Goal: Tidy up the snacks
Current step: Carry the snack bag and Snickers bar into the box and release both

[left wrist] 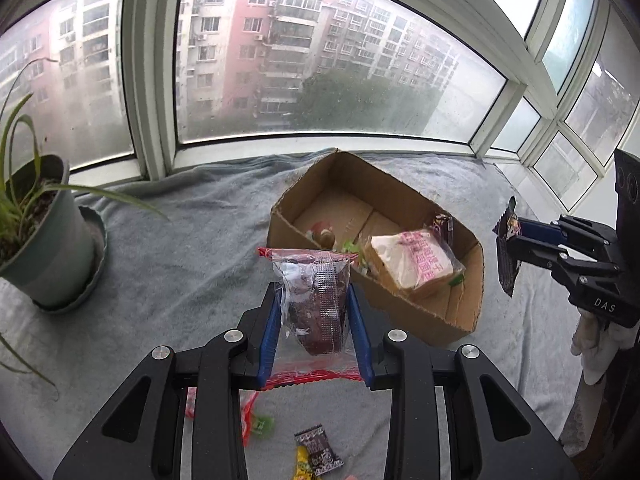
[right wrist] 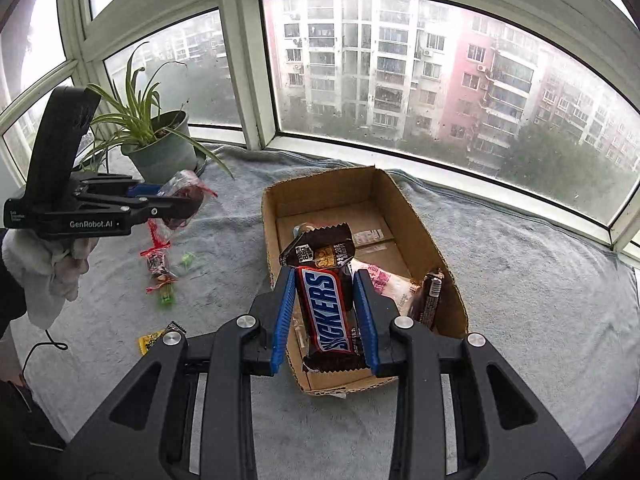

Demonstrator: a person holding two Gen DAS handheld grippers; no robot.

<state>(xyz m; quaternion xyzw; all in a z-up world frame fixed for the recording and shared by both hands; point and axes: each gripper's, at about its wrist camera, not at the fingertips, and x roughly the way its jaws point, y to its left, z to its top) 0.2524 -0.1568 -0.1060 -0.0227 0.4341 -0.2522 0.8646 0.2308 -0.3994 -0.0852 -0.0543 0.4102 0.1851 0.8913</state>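
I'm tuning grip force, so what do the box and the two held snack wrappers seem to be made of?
Box: brown corrugated cardboard, matte, with rough cut edges.
Snickers bar in the right claw: glossy printed film, probably plastic, crimped ends.
Clear packet in the left claw: thin transparent plastic, shiny and wrinkled, red sealed edges.

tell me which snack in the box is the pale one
The bread pack with pink print, lying in the cardboard box. The dark wrapped bar beside it is brown.
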